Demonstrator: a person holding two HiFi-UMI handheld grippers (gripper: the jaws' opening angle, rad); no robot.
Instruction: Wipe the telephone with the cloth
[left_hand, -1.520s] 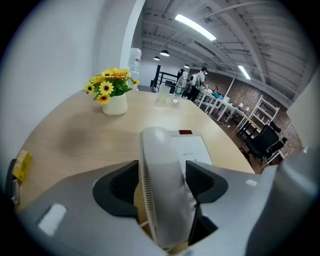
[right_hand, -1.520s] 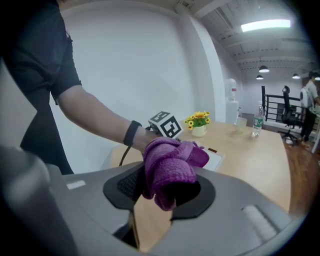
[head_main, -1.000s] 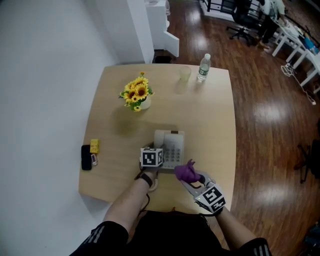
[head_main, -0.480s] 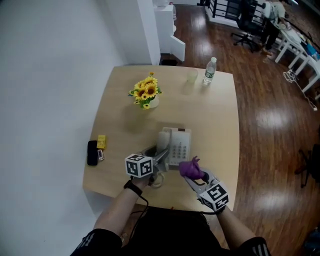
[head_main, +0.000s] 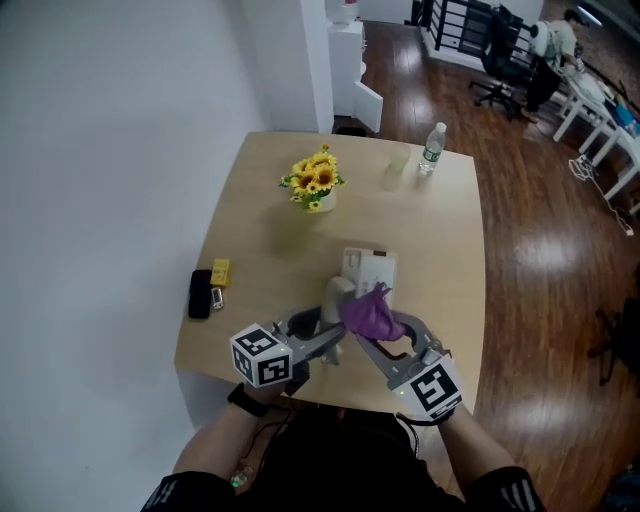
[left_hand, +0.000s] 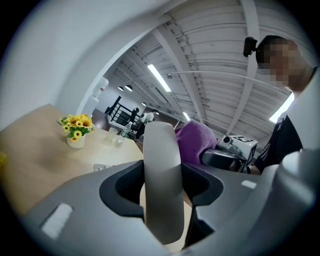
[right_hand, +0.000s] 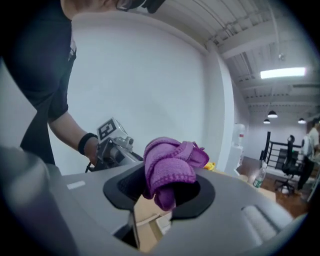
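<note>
The white telephone base lies on the wooden table, its cradle side bare. My left gripper is shut on the grey-white handset, held upright above the table; the handset fills the gap between the jaws in the left gripper view. My right gripper is shut on a bunched purple cloth, which sits right against the handset. In the left gripper view the cloth shows just behind the handset. The right gripper view has the cloth clamped between its jaws and the left gripper beyond.
A pot of sunflowers stands at the table's far left. A water bottle and a clear cup stand at the far edge. A black device and a yellow item lie near the left edge.
The left gripper has lifted the handset off the base and drawn it toward me. The right gripper has brought the cloth up against the handset.
</note>
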